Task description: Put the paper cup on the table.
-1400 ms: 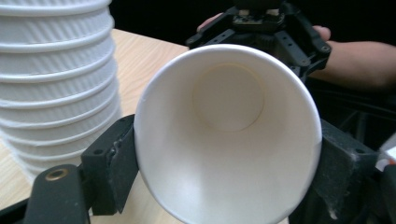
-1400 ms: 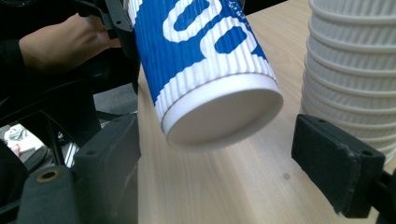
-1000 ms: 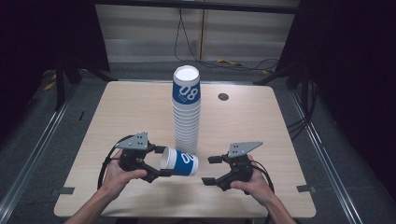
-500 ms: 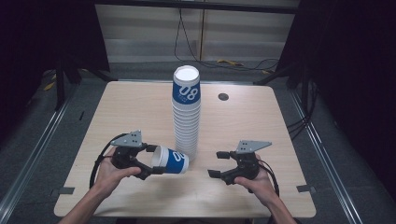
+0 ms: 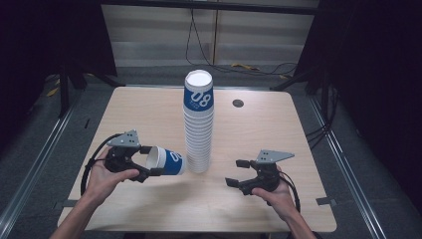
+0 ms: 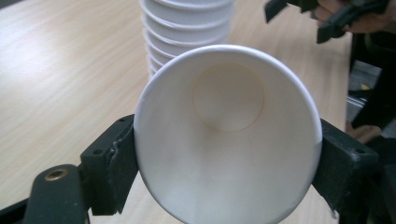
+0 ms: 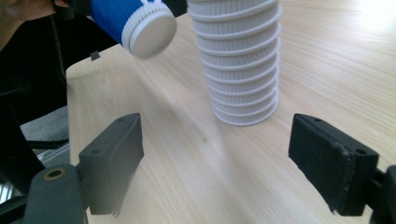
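A tall stack of upturned white paper cups [image 5: 199, 129] stands mid-table, its top cup blue with "08" on it. My left gripper [image 5: 151, 160] is shut on a single blue and white cup [image 5: 171, 162], held on its side above the table just left of the stack. In the left gripper view the pads pinch the rim of the cup [image 6: 229, 135], its mouth facing the camera, with the stack [image 6: 187, 23] behind. My right gripper [image 5: 234, 173] sits open, low to the right of the stack. Its jaws have closed a little in the last second, with nothing between them [image 7: 224, 158]. Ahead of them are the stack [image 7: 240, 60] and the held cup [image 7: 135, 23].
The wooden table [image 5: 298, 124] has a small dark round disc [image 5: 238, 103] at its back right. Dark floor with metal rails runs along both sides, and cables lie on the floor behind. The right gripper [image 6: 303, 18] shows at the top right of the left gripper view.
My left hand has carried the cup leftward and slightly up, away from the base of the stack. The right hand has barely shifted.
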The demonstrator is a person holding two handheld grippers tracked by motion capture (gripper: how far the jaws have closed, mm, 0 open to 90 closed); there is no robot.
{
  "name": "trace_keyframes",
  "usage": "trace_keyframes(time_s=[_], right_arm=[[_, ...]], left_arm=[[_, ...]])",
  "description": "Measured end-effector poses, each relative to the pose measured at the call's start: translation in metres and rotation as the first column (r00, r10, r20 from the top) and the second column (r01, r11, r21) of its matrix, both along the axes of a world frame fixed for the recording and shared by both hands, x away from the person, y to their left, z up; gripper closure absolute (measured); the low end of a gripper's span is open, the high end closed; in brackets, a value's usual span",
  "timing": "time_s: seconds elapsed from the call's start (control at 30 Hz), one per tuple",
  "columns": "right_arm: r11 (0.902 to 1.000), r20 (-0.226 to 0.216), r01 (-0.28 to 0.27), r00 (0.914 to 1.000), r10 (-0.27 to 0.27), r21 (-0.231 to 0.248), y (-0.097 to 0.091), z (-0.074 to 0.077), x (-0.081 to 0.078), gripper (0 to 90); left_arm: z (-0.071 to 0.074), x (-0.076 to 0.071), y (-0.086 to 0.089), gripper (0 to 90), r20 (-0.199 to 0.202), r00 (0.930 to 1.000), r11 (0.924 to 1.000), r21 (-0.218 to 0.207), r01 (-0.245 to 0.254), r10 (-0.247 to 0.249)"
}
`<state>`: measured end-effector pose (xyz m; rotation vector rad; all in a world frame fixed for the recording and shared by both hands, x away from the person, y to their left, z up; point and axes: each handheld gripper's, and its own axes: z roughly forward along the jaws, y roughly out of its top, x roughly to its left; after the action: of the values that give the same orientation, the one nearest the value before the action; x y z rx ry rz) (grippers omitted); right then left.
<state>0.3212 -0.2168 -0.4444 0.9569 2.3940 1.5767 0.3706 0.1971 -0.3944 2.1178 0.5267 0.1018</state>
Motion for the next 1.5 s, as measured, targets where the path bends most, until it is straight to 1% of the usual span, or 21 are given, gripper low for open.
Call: trace_keyframes(time_s=[0.1,0.17,0.27,0.37,0.5,0.6,0.73,0.77,0.8,0.83,0.87,0.93,1.03,1.07,1.1,1.17,1.2,1.3,1.4,1.43,1.5], right_arm=[[0.9999,-0.004,0.013,0.9999,-0.013,0.007,-0.004,-0.001,0.0,18.0],[0.9997,-0.008,0.023,0.9997,-0.023,0.008,-0.007,-0.003,0.001,18.0],[0.9995,-0.003,0.031,0.9995,-0.031,0.007,-0.007,-0.002,0.001,18.3],[0.9989,0.011,0.046,0.9989,-0.046,0.007,-0.008,-0.001,-0.001,19.4],[0.998,0.015,0.061,0.998,-0.062,0.011,-0.011,0.001,-0.004,19.5],[0.9982,0.017,0.059,0.9981,-0.059,0.01,-0.011,0.002,-0.005,19.5],[0.9982,0.018,0.06,0.998,-0.06,0.007,-0.01,0.003,-0.006,19.5],[0.9982,0.015,0.06,0.9981,-0.06,0.005,-0.008,0.003,-0.006,19.7],[0.9982,0.012,0.06,0.9981,-0.06,0.006,-0.008,0.002,-0.005,19.7],[0.9982,0.009,0.059,0.9982,-0.059,0.005,-0.007,0.002,-0.005,19.7],[0.9984,0.008,0.057,0.9984,-0.057,0.003,-0.007,0.001,-0.004,19.7],[0.9984,0.004,0.057,0.9984,-0.057,0.004,-0.006,0.001,-0.003,19.7],[0.9985,0.008,0.056,0.9984,-0.056,0.0,-0.006,0.001,-0.003,19.7],[0.9984,0.005,0.056,0.9984,-0.056,-0.001,-0.006,0.001,-0.003,19.7],[0.9985,0.005,0.054,0.9985,-0.054,-0.001,-0.006,0.0,-0.003,19.7],[0.9986,0.003,0.053,0.9986,-0.053,-0.002,-0.007,0.0,-0.004,19.7],[0.9986,0.002,0.053,0.9986,-0.053,-0.002,-0.007,0.0,-0.004,19.3],[0.9985,-0.002,0.054,0.9985,-0.054,0.002,-0.006,0.0,-0.004,18.6],[0.9984,-0.003,0.057,0.9984,-0.057,-0.004,-0.007,-0.001,-0.003,18.3],[0.9984,-0.004,0.055,0.9985,-0.055,-0.006,-0.007,-0.001,-0.003,18.3],[0.9985,-0.005,0.053,0.9986,-0.053,-0.009,-0.006,-0.001,-0.003,18.3]], left_arm=[[0.003,0.003,0.004,18.8,0.012,0.9993,0.9994,0.009,-0.034,0.034],[0.012,0.005,0.013,18.6,0.058,0.994,0.9954,0.018,-0.094,0.093],[0.018,0.006,0.02,18.5,0.056,0.9905,0.9921,-0.01,-0.125,0.126],[0.022,0.007,0.027,18.3,0.072,0.9842,0.9868,-0.003,-0.162,0.162],[0.019,0.014,0.03,18.0,0.04,0.9805,0.9805,0.034,-0.194,0.192],[0.01,0.02,0.03,18.0,0.033,0.9735,0.9705,0.079,-0.228,0.226],[0.007,0.023,0.029,17.8,0.03,0.97,0.9631,0.115,-0.243,0.241],[0.007,0.024,0.029,17.4,0.037,0.9679,0.959,0.131,-0.251,0.249],[0.005,0.027,0.027,17.2,0.051,0.9671,0.9514,0.174,-0.254,0.249],[0.005,0.027,0.027,17.2,0.051,0.9671,0.9514,0.174,-0.254,0.249],[0.004,0.03,0.023,17.1,0.04,0.9653,0.9454,0.195,-0.261,0.258],[0.004,0.032,0.02,17.1,0.041,0.967,0.941,0.224,-0.254,0.251],[0.005,0.037,0.018,17.2,0.029,0.9666,0.9388,0.232,-0.254,0.255],[0.006,0.041,0.016,17.2,0.024,0.9648,0.9306,0.258,-0.259,0.262],[0.006,0.044,0.015,17.3,0.014,0.9657,0.9279,0.274,-0.253,0.259],[0.006,0.046,0.014,17.4,0.007,0.9674,0.928,0.281,-0.245,0.253],[0.005,0.05,0.011,17.4,0.005,0.9662,0.9178,0.311,-0.247,0.258],[0.005,0.057,0.008,17.6,-0.018,0.9651,0.9126,0.33,-0.241,0.261],[0.003,0.063,0.007,17.6,-0.027,0.9671,0.8993,0.375,-0.225,0.253],[0.003,0.065,0.006,17.6,-0.027,0.9641,0.8931,0.384,-0.234,0.264],[0.0,0.068,0.003,17.6,-0.032,0.9657,0.8871,0.404,-0.223,0.257]])
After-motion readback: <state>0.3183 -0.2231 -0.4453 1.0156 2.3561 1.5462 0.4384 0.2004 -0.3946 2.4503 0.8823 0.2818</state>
